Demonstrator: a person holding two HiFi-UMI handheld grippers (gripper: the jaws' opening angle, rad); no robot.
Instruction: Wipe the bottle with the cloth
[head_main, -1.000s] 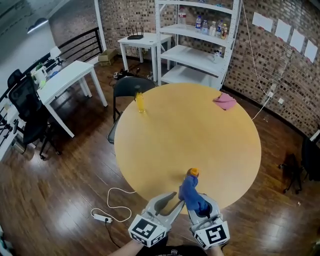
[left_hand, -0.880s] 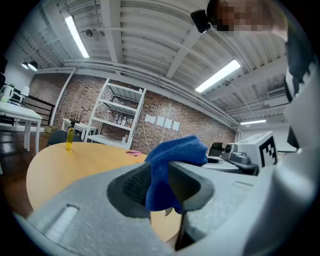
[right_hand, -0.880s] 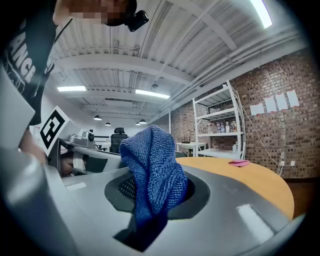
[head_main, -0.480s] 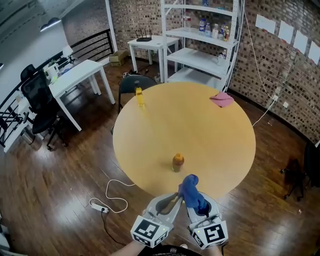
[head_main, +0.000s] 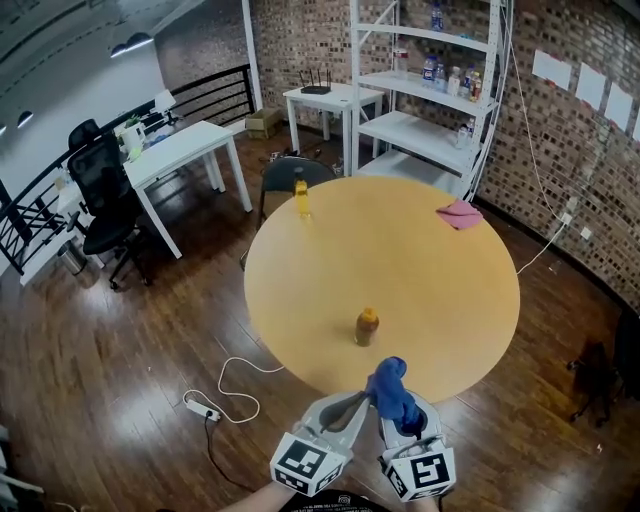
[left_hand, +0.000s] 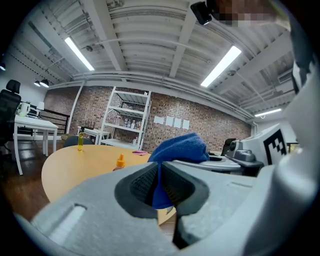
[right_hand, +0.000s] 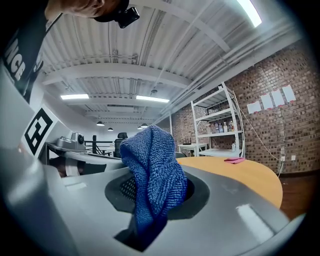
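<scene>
1. Two grippers are close to us, side by side, just off the near edge of the table (head_main: 440, 300). The right gripper (head_main: 405, 408) is closed tight on the blue cloth (head_main: 392, 385), which sticks up out of its jaws.
2. The left gripper (head_main: 358, 400) has just been closing its jaws. They are almost together now. A hanging fold of the same cloth sits in the thin gap, so we think it is pinched there too.
3. Further out, the small brown bottle (head_main: 367, 327) with the orange cap stands upright on the table. It is alone, apart from both grippers and the cloth.
4. We think no wiping is going on right now. We cannot tell if the bottle is clean. If not, the cloth must go out to it and rub it.
5. Far across the table are a yellow bottle (head_main: 301, 197) and a pink rag (head_main: 459, 213). A white shelf (head_main: 430, 135) stands behind.
</scene>
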